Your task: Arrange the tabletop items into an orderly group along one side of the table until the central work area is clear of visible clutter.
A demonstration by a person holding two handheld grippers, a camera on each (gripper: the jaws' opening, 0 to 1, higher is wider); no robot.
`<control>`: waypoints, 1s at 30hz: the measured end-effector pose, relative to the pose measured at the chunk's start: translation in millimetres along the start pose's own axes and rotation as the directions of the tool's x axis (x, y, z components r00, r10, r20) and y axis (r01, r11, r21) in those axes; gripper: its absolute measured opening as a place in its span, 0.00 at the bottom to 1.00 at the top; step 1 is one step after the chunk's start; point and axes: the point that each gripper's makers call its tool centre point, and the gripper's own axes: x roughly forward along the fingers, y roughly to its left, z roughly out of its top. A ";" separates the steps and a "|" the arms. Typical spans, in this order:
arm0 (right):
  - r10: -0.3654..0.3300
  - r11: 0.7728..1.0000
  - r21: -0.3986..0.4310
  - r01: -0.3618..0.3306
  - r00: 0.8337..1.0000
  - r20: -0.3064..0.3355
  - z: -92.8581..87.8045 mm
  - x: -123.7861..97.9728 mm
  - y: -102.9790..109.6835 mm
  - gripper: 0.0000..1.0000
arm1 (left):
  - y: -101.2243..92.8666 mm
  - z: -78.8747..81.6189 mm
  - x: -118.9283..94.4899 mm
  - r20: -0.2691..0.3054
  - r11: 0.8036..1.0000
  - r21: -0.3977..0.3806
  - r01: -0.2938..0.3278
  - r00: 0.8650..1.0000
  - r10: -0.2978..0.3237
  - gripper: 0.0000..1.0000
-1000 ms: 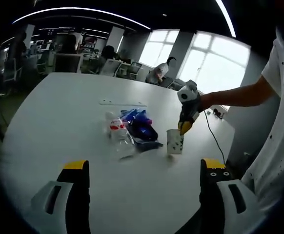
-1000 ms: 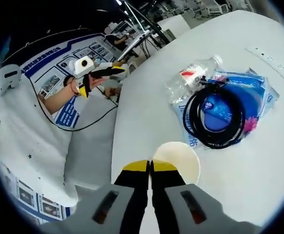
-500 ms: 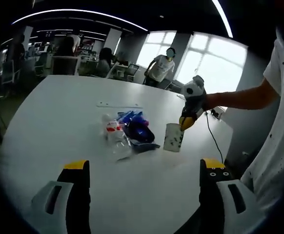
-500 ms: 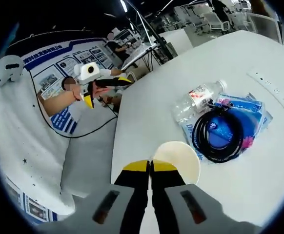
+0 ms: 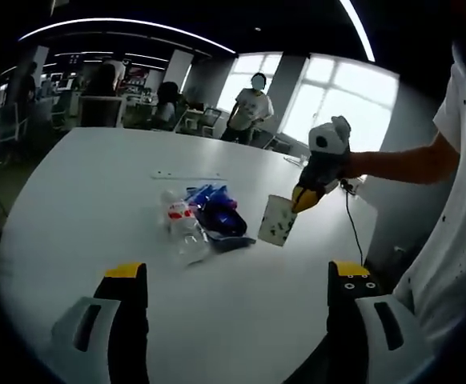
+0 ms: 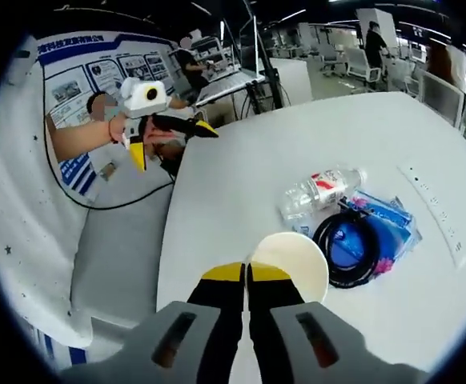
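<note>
We have the paper cup (image 5: 278,222) pinched by its rim in our right tool (image 6: 247,272), jaws clenched on it, and the cup hangs tilted just above the white bench (image 5: 97,192). Seen from the left gripper view, the right tool (image 5: 305,198) comes in over the cup's upper edge. The cup (image 6: 291,264) shows its open mouth in the right gripper view (pale inside, speckled outside). Just beside the cup lies the blue packet (image 6: 385,228), with a coil of black cable (image 6: 353,248) resting on top of it. The clear plastic bottle (image 6: 319,190) lies on its side, touching the packet's edge on the side away from the cup. Our left tool (image 5: 237,280) is released, jaws wide apart, well short of the cup. It also shows (image 6: 169,136) past the bench edge.
</note>
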 end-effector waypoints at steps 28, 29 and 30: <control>-0.231 0.837 -0.542 0.077 0.947 -0.222 0.2 26.4 10.7 0.00 | -2.7 -2.8 -9.3 0.030 1.000 0.002 0.017 0.999 -0.017 0.94; -0.236 0.828 -0.556 0.071 0.944 -0.231 -0.9 28.2 10.6 0.00 | -2.4 -3.5 -9.5 0.029 1.000 0.001 0.016 0.999 -0.016 0.94; -0.231 0.827 -0.559 0.061 0.943 -0.239 -2.3 30.2 12.1 0.00 | -2.2 -3.8 -9.7 0.029 1.000 0.001 0.016 0.999 -0.016 0.94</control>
